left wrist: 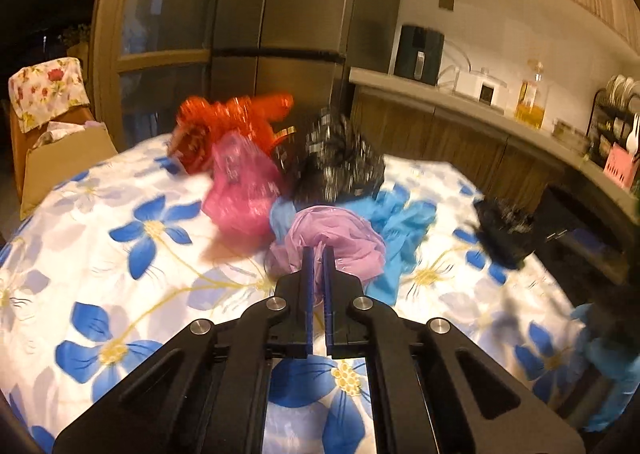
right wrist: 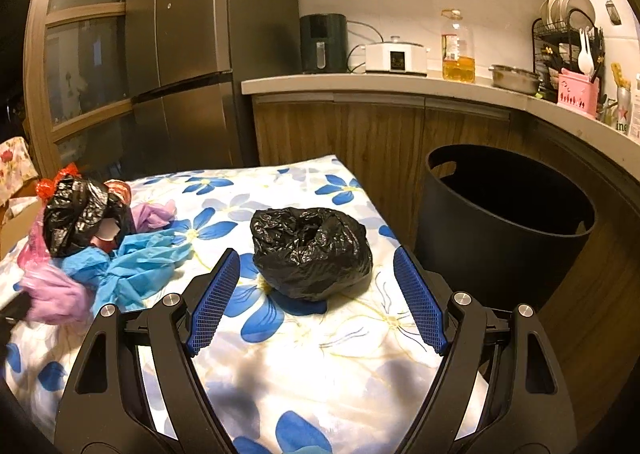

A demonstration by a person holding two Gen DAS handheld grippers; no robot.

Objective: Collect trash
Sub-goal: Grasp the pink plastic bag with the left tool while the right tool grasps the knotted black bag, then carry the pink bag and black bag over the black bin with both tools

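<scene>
Crumpled plastic bags lie on a table with a blue-flowered cloth [left wrist: 120, 254]. My left gripper [left wrist: 318, 254] is shut on a lilac bag [left wrist: 332, 238]. Beyond it lie a pink bag [left wrist: 240, 189], a red bag [left wrist: 224, 121], a black bag [left wrist: 340, 157] and a blue bag [left wrist: 400, 221]. Another black bag [left wrist: 504, 230] lies at the right. In the right wrist view my right gripper [right wrist: 316, 266] is open, its blue pads either side of this black bag [right wrist: 312, 250], just short of it. The lilac bag [right wrist: 56, 294] shows at the left.
A black bin [right wrist: 504, 221] stands on the floor right of the table [right wrist: 320, 354]. Behind are a kitchen counter [right wrist: 360, 83] with appliances, an oil bottle [right wrist: 458, 49] and a dish rack [right wrist: 568, 41]. A tall fridge [right wrist: 192, 45] stands at the back.
</scene>
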